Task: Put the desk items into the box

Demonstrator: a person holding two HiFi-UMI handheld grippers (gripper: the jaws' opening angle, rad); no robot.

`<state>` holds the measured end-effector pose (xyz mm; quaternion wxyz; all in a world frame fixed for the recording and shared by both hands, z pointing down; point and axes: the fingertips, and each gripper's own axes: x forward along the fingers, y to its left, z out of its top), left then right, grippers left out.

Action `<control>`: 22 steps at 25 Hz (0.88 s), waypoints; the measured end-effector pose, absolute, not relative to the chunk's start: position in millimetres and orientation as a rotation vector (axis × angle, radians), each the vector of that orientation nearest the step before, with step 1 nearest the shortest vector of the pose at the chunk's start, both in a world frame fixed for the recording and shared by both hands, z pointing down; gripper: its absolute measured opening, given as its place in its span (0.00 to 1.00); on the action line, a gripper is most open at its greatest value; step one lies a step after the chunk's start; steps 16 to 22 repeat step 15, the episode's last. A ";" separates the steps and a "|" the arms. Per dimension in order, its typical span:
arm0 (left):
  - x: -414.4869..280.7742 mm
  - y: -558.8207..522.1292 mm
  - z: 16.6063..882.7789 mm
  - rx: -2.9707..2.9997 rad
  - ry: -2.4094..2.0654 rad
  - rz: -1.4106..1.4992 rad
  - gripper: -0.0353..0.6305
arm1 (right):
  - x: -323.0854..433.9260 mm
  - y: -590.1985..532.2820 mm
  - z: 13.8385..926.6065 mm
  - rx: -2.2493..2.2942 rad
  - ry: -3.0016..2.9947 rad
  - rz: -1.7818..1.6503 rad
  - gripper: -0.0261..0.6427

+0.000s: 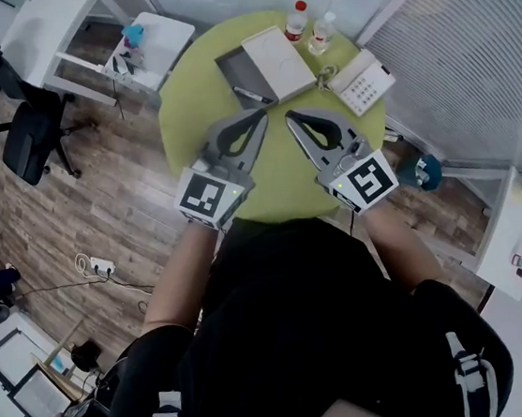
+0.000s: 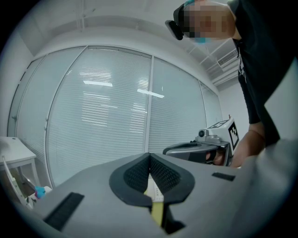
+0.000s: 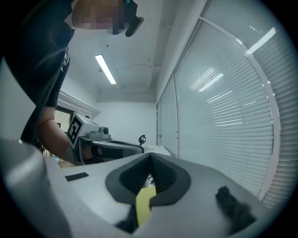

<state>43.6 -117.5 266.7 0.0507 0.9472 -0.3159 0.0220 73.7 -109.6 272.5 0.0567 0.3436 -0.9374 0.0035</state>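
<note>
L gripper (image 1: 263, 112) and R gripper (image 1: 289, 114) are both held low over the near half of the round green table (image 1: 186, 99), side by side. Tips angle in toward each other, close but apart.

L gripper view: L gripper (image 2: 150, 157) has its jaws pressed together, tips meeting, nothing between them. Only a sliver of green table shows through the gap lower down. R gripper (image 2: 198, 149) is off to the side, w/ a hand behind it.

R gripper view: R gripper (image 3: 150, 158) is the same, jaws closed tip to tip and empty. L gripper (image 3: 109, 148) shows beside it w/ its marker cube.

The gray box (image 1: 236, 70) sits at the table's far middle, just beyond the tips. A white panel (image 1: 279, 59) covers its R part; lid or pad, can't tell. A thin small item (image 1: 252, 93) lies at the box's near edge, too small to ID.

Desk items are all on the table, outside the box:
- Bottle w/ red cap (image 1: 295, 21) at the far edge, behind the panel.
- 2nd bottle (image 1: 321, 32) just beside it.
- White keypad phone (image 1: 363, 83) at the R edge, near the panel's R corner.
- Small metal bit (image 1: 325, 76) between phone and panel.

Around the table: wood floor, office chair (image 1: 30, 132) far L, white side table (image 1: 153, 38) touching or nearly touching the table's far-L rim, and blinds (image 1: 468, 45) on the R.
</note>
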 end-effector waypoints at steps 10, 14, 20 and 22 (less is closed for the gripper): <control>39.4 -120.7 272.7 2.877 -0.963 0.081 0.07 | 69.7 -114.2 277.4 1.037 -2.834 0.016 0.06; 40.3 -123.8 272.5 2.875 -0.958 0.085 0.07 | 70.1 -117.4 278.0 1.037 -2.830 0.019 0.06; 40.4 -124.4 272.5 2.876 -0.958 0.086 0.07 | 70.2 -118.2 278.3 1.036 -2.829 0.019 0.06; 40.4 -124.4 272.5 2.876 -0.958 0.086 0.07 | 70.2 -118.2 278.3 1.036 -2.829 0.019 0.06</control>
